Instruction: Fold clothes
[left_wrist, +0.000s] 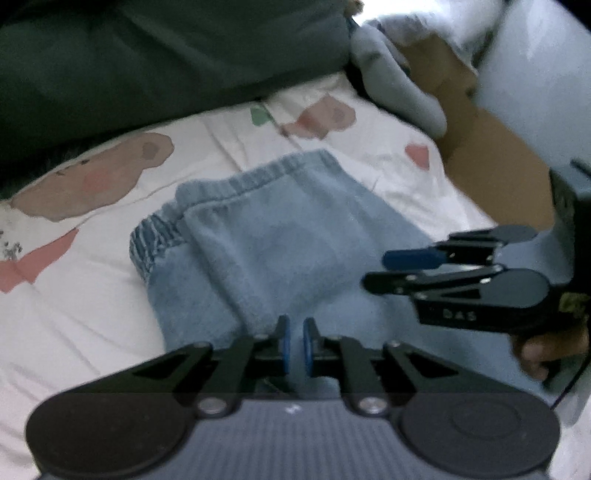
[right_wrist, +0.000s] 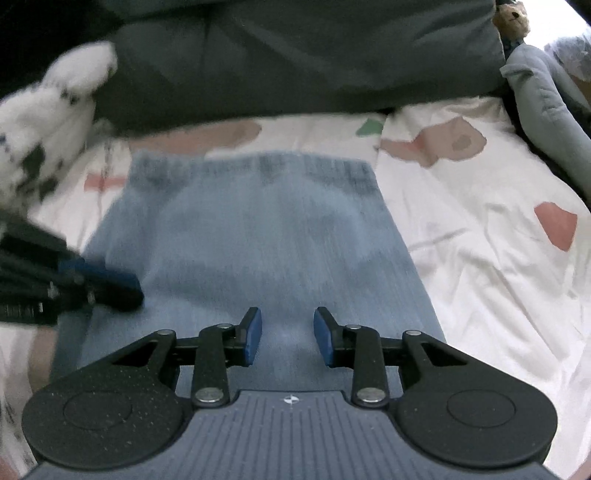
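Light blue denim trousers (left_wrist: 280, 236) lie folded lengthwise on the bed, their elastic waistband (left_wrist: 251, 173) at the far end. My left gripper (left_wrist: 295, 341) hovers over the near part of the denim, its blue pads barely apart with nothing pinched between them. From the right, my right gripper (left_wrist: 375, 269) reaches over the same cloth. In the right wrist view the trousers (right_wrist: 258, 229) stretch away towards the waistband (right_wrist: 255, 166); the right gripper (right_wrist: 288, 332) stands open above them, its pads well apart and empty. The left gripper (right_wrist: 133, 288) pokes in from the left edge.
A white sheet with bear prints (right_wrist: 480, 277) covers the bed. A dark green cushion (right_wrist: 295, 55) runs along the far side. A grey soft toy (right_wrist: 539, 96) lies at the right, and a white plush with black spots (right_wrist: 48, 129) at the left. A hand (left_wrist: 546, 350) holds the right gripper.
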